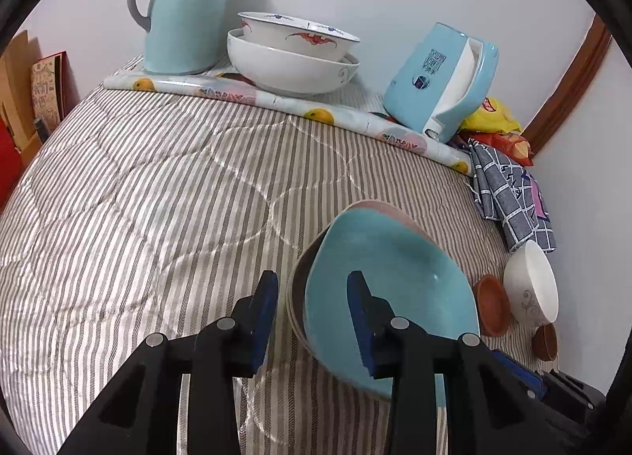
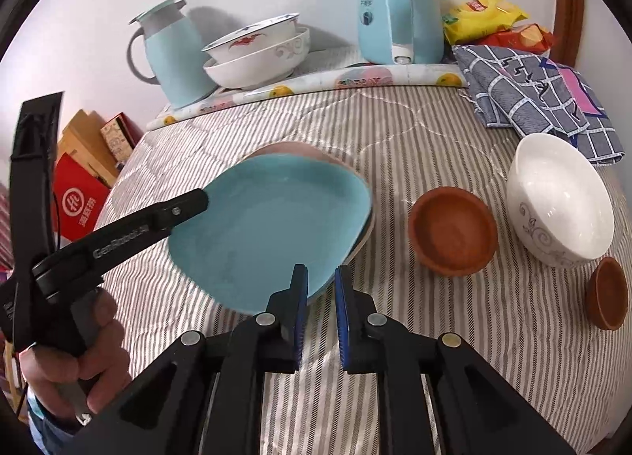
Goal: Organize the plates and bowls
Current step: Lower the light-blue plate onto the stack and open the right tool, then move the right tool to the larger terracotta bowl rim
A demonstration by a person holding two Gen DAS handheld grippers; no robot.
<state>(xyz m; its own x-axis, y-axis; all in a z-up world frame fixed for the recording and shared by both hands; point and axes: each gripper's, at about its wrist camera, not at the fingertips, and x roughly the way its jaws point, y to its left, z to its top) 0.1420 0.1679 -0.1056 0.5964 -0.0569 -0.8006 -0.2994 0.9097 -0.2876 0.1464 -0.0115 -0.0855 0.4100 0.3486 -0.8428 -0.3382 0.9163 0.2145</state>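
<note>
A light blue plate (image 1: 395, 277) (image 2: 272, 218) lies on top of a pink plate (image 1: 379, 208) (image 2: 292, 149) on the striped cloth. My left gripper (image 1: 314, 316) is open, its jaws standing on either side of the blue plate's near left rim without pressing on it. In the right wrist view one left finger (image 2: 185, 206) rests at the plate's left edge, held by a hand. My right gripper (image 2: 320, 297) is open by a narrow gap at the plate's near edge, with striped cloth showing between the pads. A white bowl (image 2: 561, 210) (image 1: 533, 285) lies tilted to the right.
A brown bowl (image 2: 452, 232) and a smaller one (image 2: 608, 293) sit beside the white bowl. Two stacked white bowls (image 1: 292, 56), a blue jug (image 1: 185, 16) and a blue kettle (image 1: 438, 79) stand at the back wall. A checked cloth (image 2: 533, 87) and snack bags (image 2: 482, 16) lie back right.
</note>
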